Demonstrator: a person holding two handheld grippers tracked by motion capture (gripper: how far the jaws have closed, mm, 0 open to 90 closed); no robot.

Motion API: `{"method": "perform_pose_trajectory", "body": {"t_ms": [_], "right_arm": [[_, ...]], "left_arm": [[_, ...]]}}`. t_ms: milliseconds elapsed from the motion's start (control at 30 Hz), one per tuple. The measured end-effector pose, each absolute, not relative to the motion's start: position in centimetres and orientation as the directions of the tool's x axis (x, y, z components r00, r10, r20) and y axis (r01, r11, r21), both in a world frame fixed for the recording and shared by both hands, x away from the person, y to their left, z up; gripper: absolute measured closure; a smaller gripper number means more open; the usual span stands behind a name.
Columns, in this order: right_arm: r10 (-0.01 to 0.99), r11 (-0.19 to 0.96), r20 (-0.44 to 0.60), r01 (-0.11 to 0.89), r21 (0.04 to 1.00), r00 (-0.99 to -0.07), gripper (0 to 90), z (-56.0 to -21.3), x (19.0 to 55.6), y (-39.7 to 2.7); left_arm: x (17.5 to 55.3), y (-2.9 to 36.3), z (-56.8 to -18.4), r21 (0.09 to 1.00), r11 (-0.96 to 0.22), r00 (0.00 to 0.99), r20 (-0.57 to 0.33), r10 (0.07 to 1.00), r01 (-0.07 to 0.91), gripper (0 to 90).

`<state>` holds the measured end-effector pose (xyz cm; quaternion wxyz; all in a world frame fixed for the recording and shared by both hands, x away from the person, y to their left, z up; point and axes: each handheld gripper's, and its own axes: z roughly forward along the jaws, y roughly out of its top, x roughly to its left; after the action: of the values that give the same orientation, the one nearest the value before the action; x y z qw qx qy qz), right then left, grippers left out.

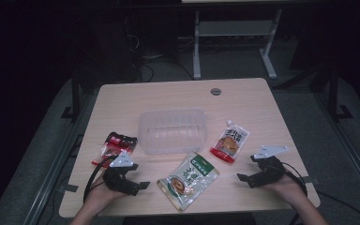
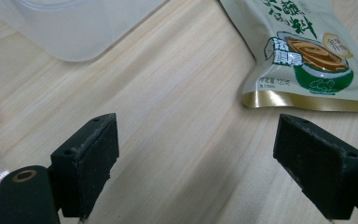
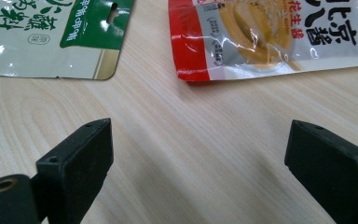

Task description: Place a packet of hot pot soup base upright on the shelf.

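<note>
**Two open grippers rest either side of a clear tub and three food packets**

A clear plastic tub [image 1: 172, 130] sits in the middle of the pale wooden worktop [image 1: 243, 101], open side up. Just in front of the tub, towards the person, a green and white packet [image 1: 188, 179] lies flat at a slant. To the right of the tub lies a red and white pouch [image 1: 230, 142], close to it but apart. To the left of the tub lies a red and black packet [image 1: 115, 146], near its corner.

The left gripper [image 1: 130, 180] is held low in front of the tub's left corner, beside the red and black packet. Its fingers [image 2: 91, 161] stand wide apart with only bare wood between them. The right gripper [image 1: 253, 174] hangs in front of the red and white pouch, well right of the tub. Its fingers [image 3: 79, 161] are likewise spread wide and hold nothing.
</note>
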<state>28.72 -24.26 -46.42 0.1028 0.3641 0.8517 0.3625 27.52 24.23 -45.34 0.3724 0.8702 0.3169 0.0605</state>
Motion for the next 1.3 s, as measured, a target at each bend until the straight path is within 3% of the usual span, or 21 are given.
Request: {"method": "perform_pose_trajectory", "body": {"t_ms": [600,700,933,1300], "right_arm": [[0.701,0.47,0.076,0.539,0.699,-0.709,7.2,-46.5,28.9,-24.3],[0.702,0.469,0.078,0.541,0.698,-0.708,7.2,-46.5,28.9,-24.3],[0.7,0.471,0.078,0.541,0.697,-0.71,7.3,-46.6,28.9,-24.3],[0.709,0.466,0.092,0.563,0.683,-0.699,7.5,-46.6,29.1,-24.2]], "left_arm": [[27.3,24.6,-44.6,0.68,-0.522,0.783,-0.124,0.609,0.514,14.6],[27.3,24.8,-44.4,0.678,-0.523,0.779,-0.119,0.616,0.517,18.9],[27.7,25.9,-43.3,0.687,-0.486,0.741,-0.114,0.662,0.54,34.8],[29.4,27.3,-42.1,0.691,-0.42,0.666,-0.12,0.736,0.589,80.9]]}}
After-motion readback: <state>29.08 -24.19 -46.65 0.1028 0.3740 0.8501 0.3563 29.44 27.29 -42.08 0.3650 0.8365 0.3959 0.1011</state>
